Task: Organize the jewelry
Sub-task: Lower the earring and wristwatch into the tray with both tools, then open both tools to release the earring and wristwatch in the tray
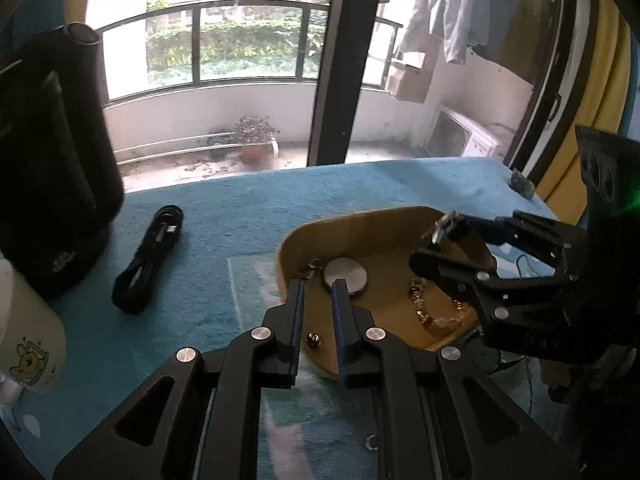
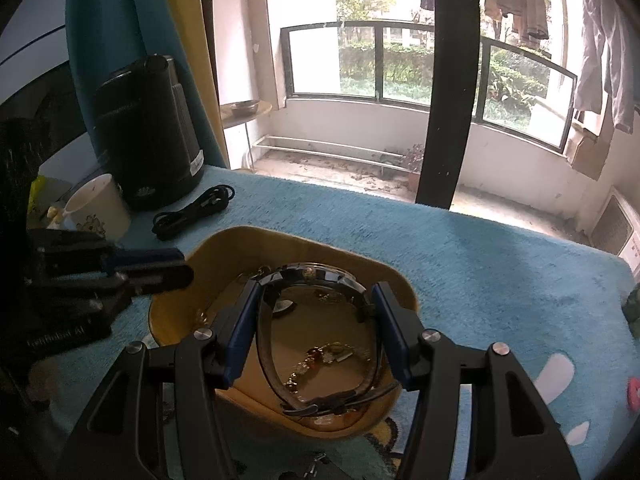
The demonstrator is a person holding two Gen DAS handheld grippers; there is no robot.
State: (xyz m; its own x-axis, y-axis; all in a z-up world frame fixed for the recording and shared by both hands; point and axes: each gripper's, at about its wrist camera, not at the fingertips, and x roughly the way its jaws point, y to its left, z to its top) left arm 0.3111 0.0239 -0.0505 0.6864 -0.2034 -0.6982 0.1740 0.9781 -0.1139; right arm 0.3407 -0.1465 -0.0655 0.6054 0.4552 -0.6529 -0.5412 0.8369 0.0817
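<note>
Nearest us in the left wrist view, our left gripper (image 1: 319,282) hangs just over the near rim of the wooden tray (image 1: 362,226), its blue-padded fingers parted and nothing between them. Under the fingertips lies a round silver disc (image 1: 346,276), with a small metal charm (image 1: 313,266) beside it, and a tiny gold stud (image 1: 312,340) sits on the tray between the fingers. A beaded bracelet (image 1: 434,310) curls on the tray's right part, and our right gripper (image 1: 432,246) reaches in above it, carrying a watch (image 1: 447,227). The tray rests on the blue cloth (image 1: 224,216) near its front edge; a coiled black cable (image 1: 148,258) lies toward the left edge, with a black kettle (image 1: 48,168) behind it and a cartoon mug (image 1: 28,340) at the front left corner. From the right wrist view, our right gripper (image 2: 314,292) is clamped on the watch (image 2: 316,274), the dark strap looped between the fingers and the face held over the tray's (image 2: 248,240) middle. Through the loop we see the bracelet (image 2: 316,360) on the tray floor. Our left gripper (image 2: 160,266) pokes over the tray's left rim. Beyond, toward the far left corner of the cloth (image 2: 460,248), stand the cable (image 2: 192,210), mug (image 2: 100,206) and kettle (image 2: 144,132).
</note>
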